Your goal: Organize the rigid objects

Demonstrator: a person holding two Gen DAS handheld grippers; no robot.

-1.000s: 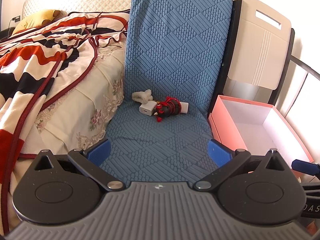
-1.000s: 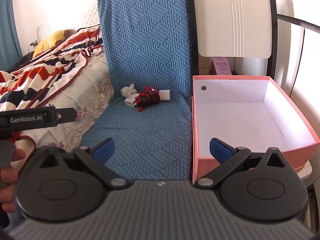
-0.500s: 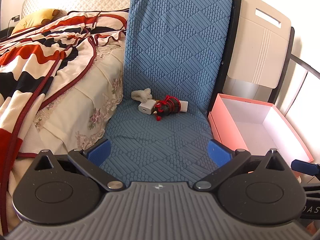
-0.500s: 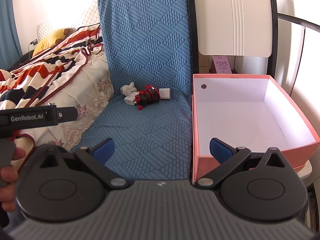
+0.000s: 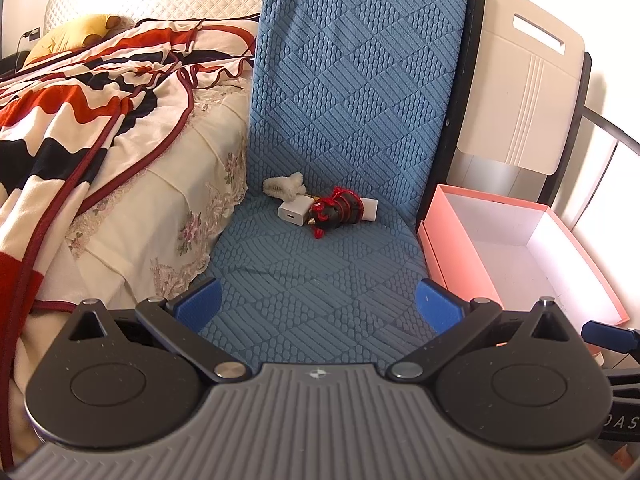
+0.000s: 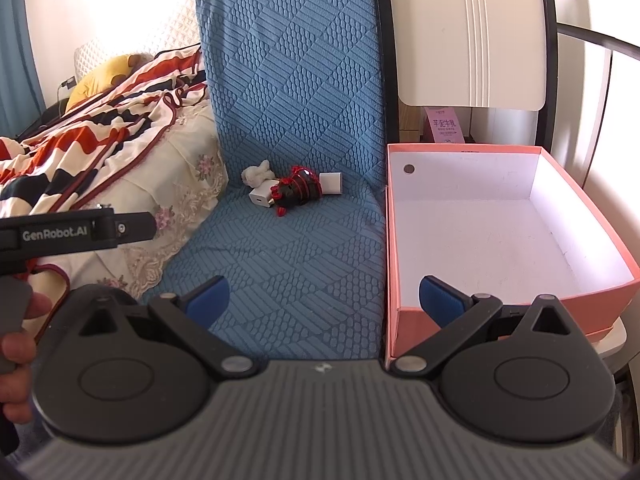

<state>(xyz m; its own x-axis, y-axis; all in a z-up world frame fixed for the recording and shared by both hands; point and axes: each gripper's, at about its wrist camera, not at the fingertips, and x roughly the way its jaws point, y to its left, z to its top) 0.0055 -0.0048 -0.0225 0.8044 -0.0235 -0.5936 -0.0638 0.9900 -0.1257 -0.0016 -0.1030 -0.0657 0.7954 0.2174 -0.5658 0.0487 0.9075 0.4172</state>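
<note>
Both spread wide, holding nothing: left gripper, right gripper. Small clutter, red-black figurine, white charger, at chair seat back (touching). Pink box beside, empty, likely destination.

**What stayed out of sight**

The red-and-black figurine covered part of the white block behind it and overlapped the white charger. Its details were too small to read. The left gripper was cut off by the right wrist view's left edge, its fingertips hidden there.
</note>
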